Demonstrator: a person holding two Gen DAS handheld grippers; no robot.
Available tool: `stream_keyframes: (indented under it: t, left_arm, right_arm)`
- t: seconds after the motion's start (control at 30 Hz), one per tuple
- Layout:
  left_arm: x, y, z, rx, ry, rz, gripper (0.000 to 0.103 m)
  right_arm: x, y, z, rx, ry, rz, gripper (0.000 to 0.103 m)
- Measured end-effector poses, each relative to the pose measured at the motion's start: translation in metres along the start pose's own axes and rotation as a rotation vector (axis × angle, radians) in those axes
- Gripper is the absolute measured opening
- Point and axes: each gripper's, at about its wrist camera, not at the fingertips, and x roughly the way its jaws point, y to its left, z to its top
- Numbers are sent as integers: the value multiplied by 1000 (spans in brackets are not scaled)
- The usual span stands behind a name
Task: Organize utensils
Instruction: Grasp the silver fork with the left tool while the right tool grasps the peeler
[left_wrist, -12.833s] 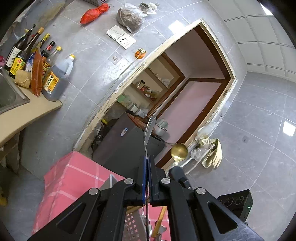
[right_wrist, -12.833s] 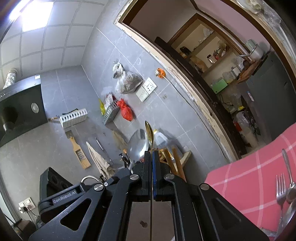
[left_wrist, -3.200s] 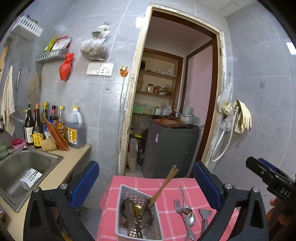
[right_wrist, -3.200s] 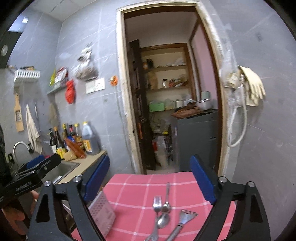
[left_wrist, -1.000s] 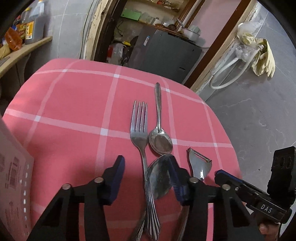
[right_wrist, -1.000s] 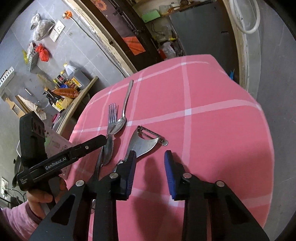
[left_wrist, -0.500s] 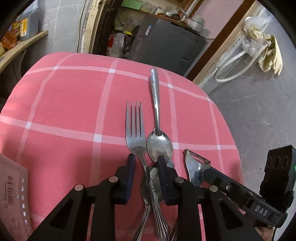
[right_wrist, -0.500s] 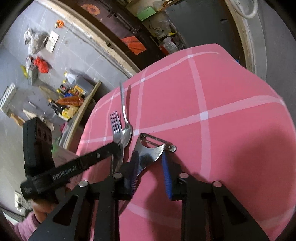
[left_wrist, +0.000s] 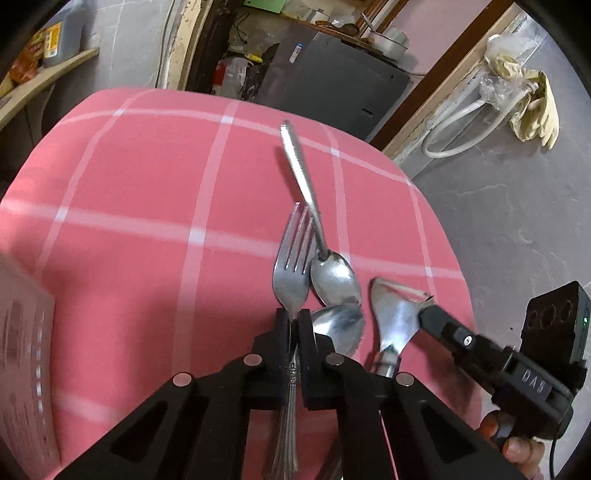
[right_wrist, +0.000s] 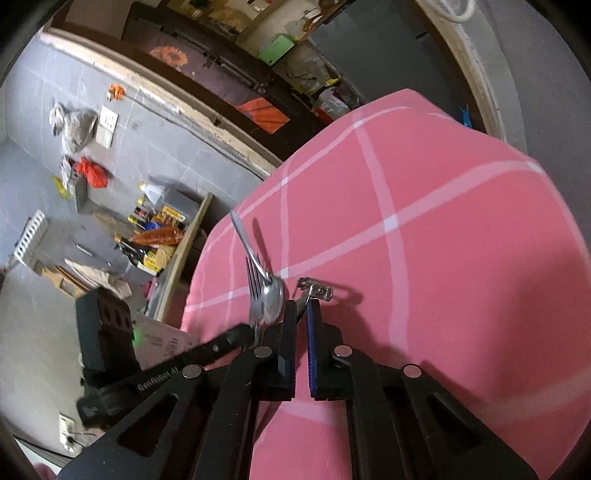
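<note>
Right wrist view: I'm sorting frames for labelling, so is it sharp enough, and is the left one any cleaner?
Right wrist view: background smeared, peeler soft with a hard shadow. Left wrist view: sharper, glare on the fork and spoon bowl; both fisheye-bent at the edges.

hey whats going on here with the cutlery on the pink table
A person is tidying utensils with a handheld gripper in each hand. The left gripper has just closed its jaws on the fork, gripping it at the neck just below the tines. The right gripper has just closed its jaws on the peeler. Two spoons still lie on the pink checked tablecloth between fork and peeler. Neither utensil looks lifted clear yet.
</note>
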Motion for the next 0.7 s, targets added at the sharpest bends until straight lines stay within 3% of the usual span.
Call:
stream_keyframes:
  t: [0.33, 0.7]
  left_arm:
    - [-28, 8, -37, -35, 54, -43, 5]
    - [-46, 16, -65, -32, 159, -61, 7]
  right_arm:
    - [-44, -7, -21, 32, -16, -3, 3]
    - [-54, -25, -34, 77, 4, -14, 3]
